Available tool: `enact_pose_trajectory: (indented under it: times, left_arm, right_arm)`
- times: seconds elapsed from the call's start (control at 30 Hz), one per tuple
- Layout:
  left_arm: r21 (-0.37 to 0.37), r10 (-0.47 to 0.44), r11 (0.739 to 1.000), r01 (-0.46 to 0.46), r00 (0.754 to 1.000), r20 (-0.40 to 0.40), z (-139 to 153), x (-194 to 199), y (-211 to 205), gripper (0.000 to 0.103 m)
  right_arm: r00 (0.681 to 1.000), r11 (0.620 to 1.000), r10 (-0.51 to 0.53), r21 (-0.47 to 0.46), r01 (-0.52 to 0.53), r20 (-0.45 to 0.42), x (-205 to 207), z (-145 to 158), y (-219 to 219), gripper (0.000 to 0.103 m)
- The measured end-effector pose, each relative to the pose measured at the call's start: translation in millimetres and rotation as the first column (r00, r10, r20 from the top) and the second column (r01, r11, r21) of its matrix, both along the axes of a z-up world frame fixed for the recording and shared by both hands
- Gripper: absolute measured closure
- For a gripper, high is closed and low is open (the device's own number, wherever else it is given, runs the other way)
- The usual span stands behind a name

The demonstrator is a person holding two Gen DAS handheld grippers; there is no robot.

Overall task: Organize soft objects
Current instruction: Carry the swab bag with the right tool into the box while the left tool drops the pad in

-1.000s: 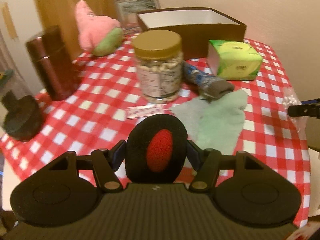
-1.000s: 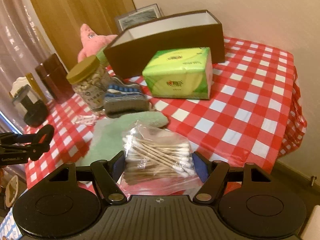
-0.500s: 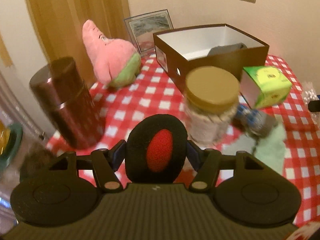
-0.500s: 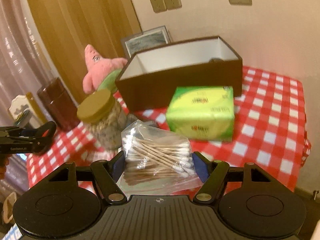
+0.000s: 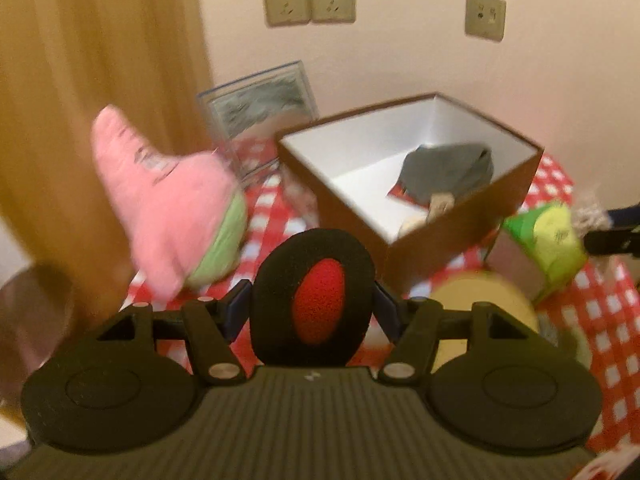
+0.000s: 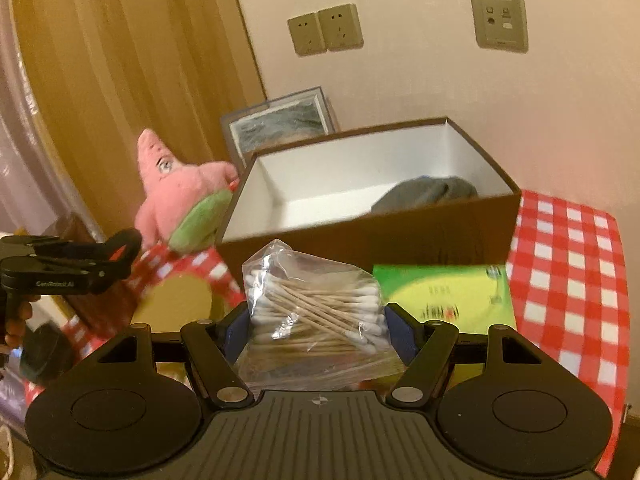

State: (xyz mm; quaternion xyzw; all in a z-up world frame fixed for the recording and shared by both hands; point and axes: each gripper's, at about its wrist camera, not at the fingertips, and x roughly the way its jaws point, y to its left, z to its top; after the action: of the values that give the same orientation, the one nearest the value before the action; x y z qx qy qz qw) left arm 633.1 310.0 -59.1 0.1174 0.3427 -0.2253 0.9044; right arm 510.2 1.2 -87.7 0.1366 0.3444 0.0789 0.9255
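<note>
In the left wrist view, a wooden panel [image 5: 100,80] fills the upper left of the frame. Just right of it, left of centre, the pink star plush [image 5: 168,200] lies tilted on the red-checked surface [image 5: 600,304], with a framed picture [image 5: 264,100] leaning on the wall behind it. At lower centre the left claw [image 5: 314,304] pinches a black foam pad with a red centre [image 5: 316,300], its blue pads pressed on either side. Right of centre the brown box [image 5: 516,184] stands open, holding a grey cloth [image 5: 448,168] and some smaller items too blurred to tell. A green tissue pack [image 5: 552,236] sits at the right edge, a gold jar lid [image 5: 480,300] below it.

In the right wrist view, the left claw enters at the left edge, gripped by a hand [image 6: 16,320]. The plush stands at centre left, touching the box's corner. At lower centre the right claw [image 6: 318,332] pinches a clear bag of cotton swabs [image 6: 312,304] between its pads. Behind it the box occupies the middle of the frame, the grey cloth inside; the tissue pack lies just in front of the box at lower right. Checked cloth covers the surface at the far right.
</note>
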Motion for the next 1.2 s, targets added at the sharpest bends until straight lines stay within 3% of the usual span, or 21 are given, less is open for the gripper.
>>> enact_pose_trajectory:
  times: [0.3, 0.63, 0.77, 0.9, 1.0, 1.2]
  left_arm:
    - [-0.085, -0.089, 0.993, 0.088, 0.996, -0.010, 10.2, 67.3, -56.4, 0.040]
    - [-0.068, -0.117, 0.991, 0.114, 0.992, -0.041, 1.0, 126.0, -94.2, 0.040]
    - [-0.073, -0.100, 0.993, 0.096, 0.994, -0.048, -3.2, 137.2, -96.9, 0.038]
    - [-0.089, -0.081, 0.993, 0.076, 0.995, -0.059, -4.0, 143.5, -96.0, 0.026]
    - [-0.089, -0.080, 0.993, 0.075, 0.995, -0.059, -3.5, 143.9, -94.8, 0.024]
    - [-0.093, -0.070, 0.994, 0.065, 0.996, -0.054, 2.7, 134.7, -84.6, 0.024]
  right_arm:
    - [0.998, 0.998, -0.055, -0.006, 0.055, 0.043, 80.7, 7.3, -18.2, 0.033]
    - [0.995, 0.995, -0.086, -0.039, 0.087, 0.041, 150.5, 2.2, -31.1, 0.032]
    - [0.993, 0.993, -0.112, -0.027, 0.113, 0.027, 172.5, -2.5, -34.5, 0.032]
    - [0.989, 0.989, -0.146, 0.035, 0.145, 0.023, 188.9, -6.1, -39.2, 0.029]
    - [0.983, 0.980, -0.182, 0.075, 0.182, 0.000, 195.6, -7.7, -41.8, 0.017]
    - [0.986, 0.985, -0.167, 0.057, 0.166, 0.022, 185.5, 0.2, -37.2, 0.017]
